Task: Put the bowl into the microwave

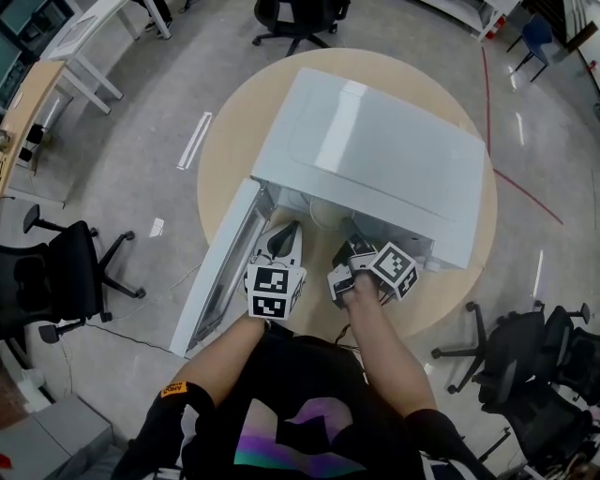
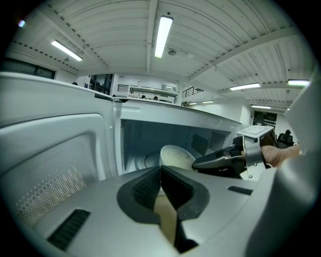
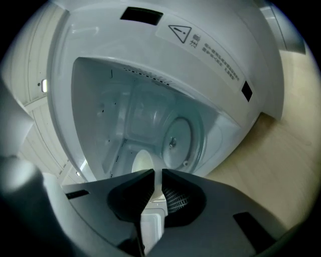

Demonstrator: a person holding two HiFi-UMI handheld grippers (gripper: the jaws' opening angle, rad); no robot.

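The white microwave (image 1: 375,159) stands on a round wooden table (image 1: 223,131), its door (image 1: 220,272) swung open to the left. A cream bowl (image 1: 324,214) hangs tilted in the oven's opening. My right gripper (image 1: 353,249) is shut on its rim. In the right gripper view the thin rim runs between the jaws (image 3: 156,173), with the bowl (image 3: 143,161) ahead and the glass turntable (image 3: 178,141) behind it. My left gripper (image 1: 281,240) sits beside the door, shut (image 2: 160,169) with nothing in it. From there I see the bowl (image 2: 175,155) and the right gripper (image 2: 220,161).
Black office chairs stand around the table: left (image 1: 56,277), right (image 1: 525,361) and far side (image 1: 295,19). Desks (image 1: 56,70) line the upper left. The table's front edge lies just beyond the open door.
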